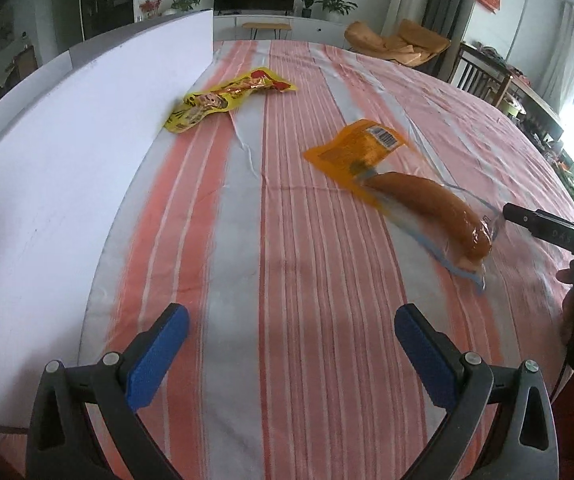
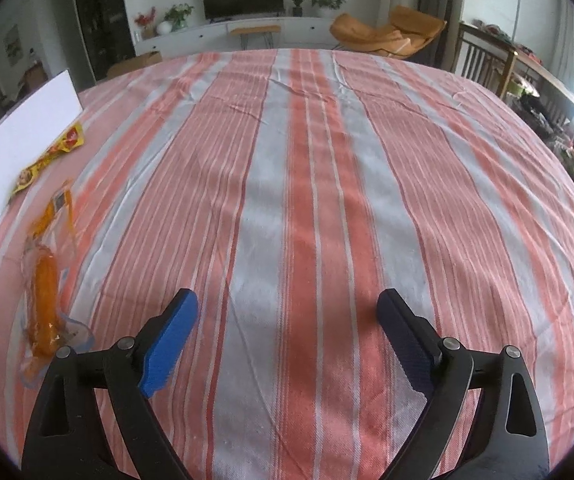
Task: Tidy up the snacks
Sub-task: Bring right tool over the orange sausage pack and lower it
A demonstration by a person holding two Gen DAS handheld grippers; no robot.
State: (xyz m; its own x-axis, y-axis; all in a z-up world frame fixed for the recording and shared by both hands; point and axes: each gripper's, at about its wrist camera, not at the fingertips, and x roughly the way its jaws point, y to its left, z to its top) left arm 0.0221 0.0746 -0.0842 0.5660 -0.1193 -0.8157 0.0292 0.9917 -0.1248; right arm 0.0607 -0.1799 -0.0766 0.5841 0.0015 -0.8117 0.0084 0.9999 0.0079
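A sausage in an orange and clear wrapper lies on the striped cloth, ahead and right of my left gripper, which is open and empty above the cloth. A yellow snack packet lies farther back beside the white board. In the right wrist view the sausage pack lies at the far left, left of my right gripper, which is open and empty. The yellow packet shows beyond it. The tip of the right gripper shows close to the sausage's near end.
A white board stands upright along the left side of the table, which is covered in a pink and grey striped cloth. Chairs and a cluttered side table stand beyond the right edge.
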